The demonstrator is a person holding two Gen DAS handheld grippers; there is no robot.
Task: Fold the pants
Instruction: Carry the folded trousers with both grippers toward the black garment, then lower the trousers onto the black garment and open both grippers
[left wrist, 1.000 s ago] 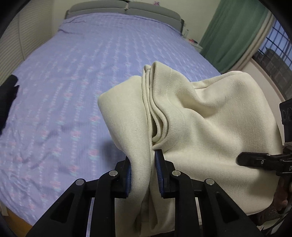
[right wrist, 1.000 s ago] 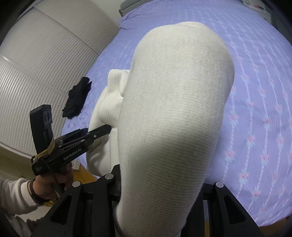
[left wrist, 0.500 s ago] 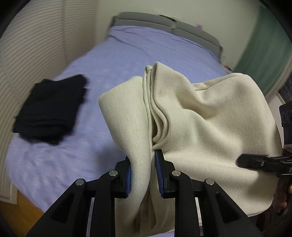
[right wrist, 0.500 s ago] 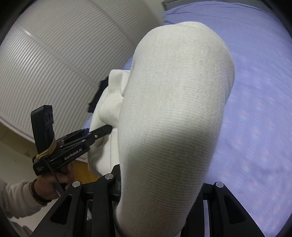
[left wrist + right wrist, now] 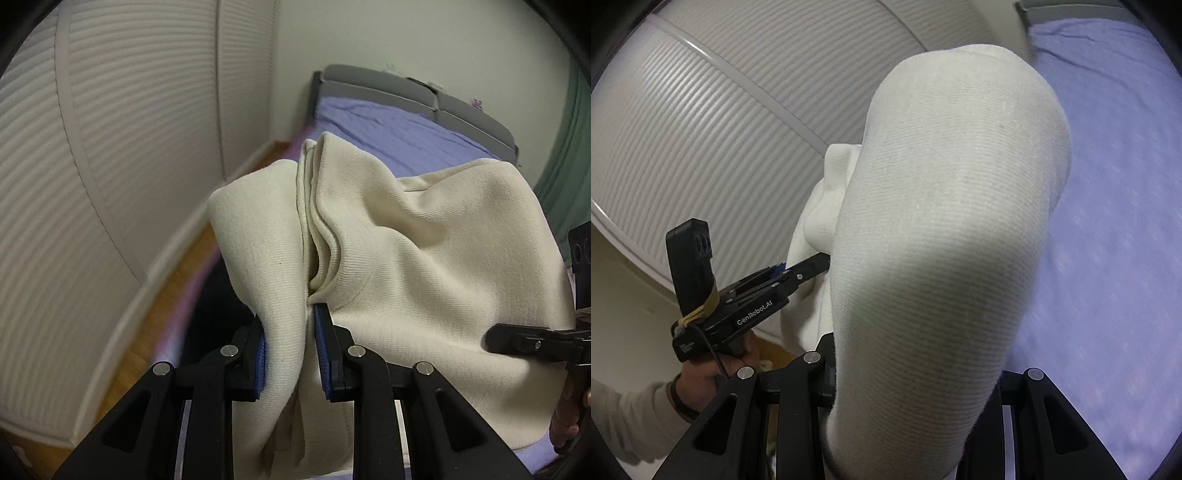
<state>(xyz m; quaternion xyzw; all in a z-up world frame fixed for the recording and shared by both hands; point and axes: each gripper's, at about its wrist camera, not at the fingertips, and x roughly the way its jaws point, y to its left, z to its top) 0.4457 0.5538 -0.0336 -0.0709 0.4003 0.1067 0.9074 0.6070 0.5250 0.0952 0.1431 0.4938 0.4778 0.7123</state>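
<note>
Gripping the cream pants (image 5: 424,258), both grippers' jaws hold folded cloth above the bed (image 5: 1108,184).

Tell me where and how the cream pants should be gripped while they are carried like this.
Grip the cream pants at the stacked folded edges near the bundle's bottom, coming from below with the jaws across the layers. The left gripper already pinches the bunched edge layers there, and the right gripper clamps the thick folded roll. Pinching every layer probably keeps the fold from opening.
</note>
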